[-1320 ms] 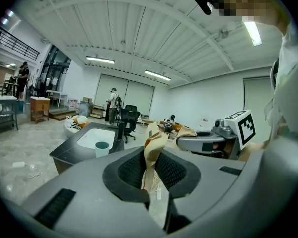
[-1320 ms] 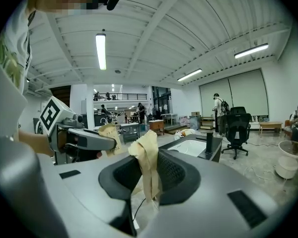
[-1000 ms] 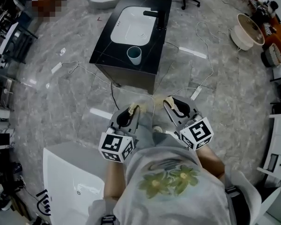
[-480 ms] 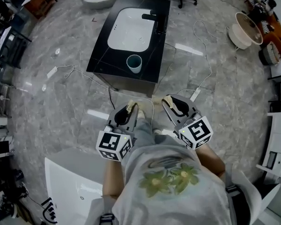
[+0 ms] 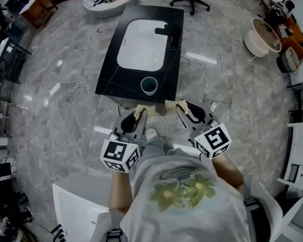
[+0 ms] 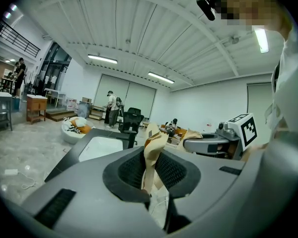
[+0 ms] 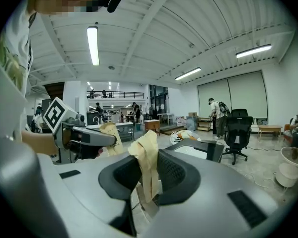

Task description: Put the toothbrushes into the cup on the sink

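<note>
Nearer the cup (image 5: 149, 85) now, left gripper (image 5: 137, 116) and right gripper (image 5: 185, 111) fingers each clamp a toothbrush (image 6: 151, 150).

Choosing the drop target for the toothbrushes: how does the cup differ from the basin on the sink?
The cup is teal and round; the basin is white, a rounded rectangle. The cup is far smaller than the basin. The cup stands on the black counter near the edge nearest the person; the basin is sunk into it farther back, beside the black faucet. Both open upward on the same counter.
</note>
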